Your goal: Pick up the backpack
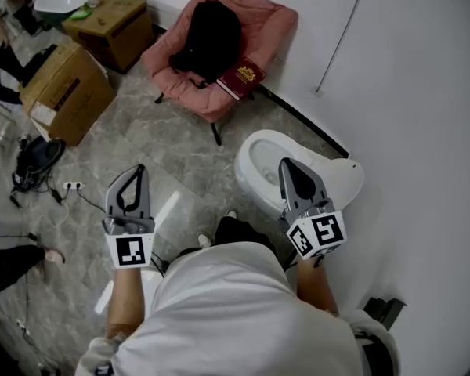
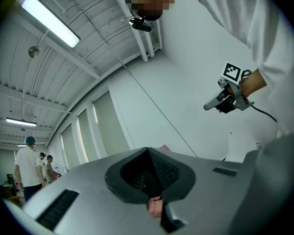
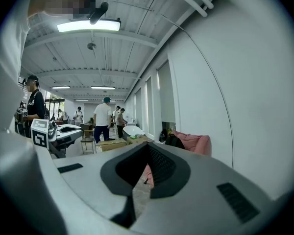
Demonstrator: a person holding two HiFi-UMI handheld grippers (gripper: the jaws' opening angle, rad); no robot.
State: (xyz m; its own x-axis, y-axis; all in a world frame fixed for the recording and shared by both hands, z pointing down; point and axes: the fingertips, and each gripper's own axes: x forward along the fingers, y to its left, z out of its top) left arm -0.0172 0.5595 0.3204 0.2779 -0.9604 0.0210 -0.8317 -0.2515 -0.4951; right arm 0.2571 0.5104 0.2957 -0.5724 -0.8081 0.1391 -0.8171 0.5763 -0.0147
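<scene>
L gripper (image 1: 140,172) and R gripper (image 1: 287,166) closed, empty, held level pre-approach; backpack (image 1: 211,41) well ahead on chair (image 1: 271,22).

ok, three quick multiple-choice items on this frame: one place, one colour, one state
1. Where is the backpack?
A. on a shelf
B. on the pink chair
C. on a table

2. What colour is the book beside it?
A. dark red
B. blue
C. green

3. How do the right gripper's jaws stand?
A. wide open
B. shut on a strap
C. shut, nothing held

Answers:
1. B, the head view shows the black bag lying on the chair's seat.
2. A, its cover is dark red with a gold emblem.
3. C, in the right gripper view the jaw tips meet with nothing between them.
</scene>
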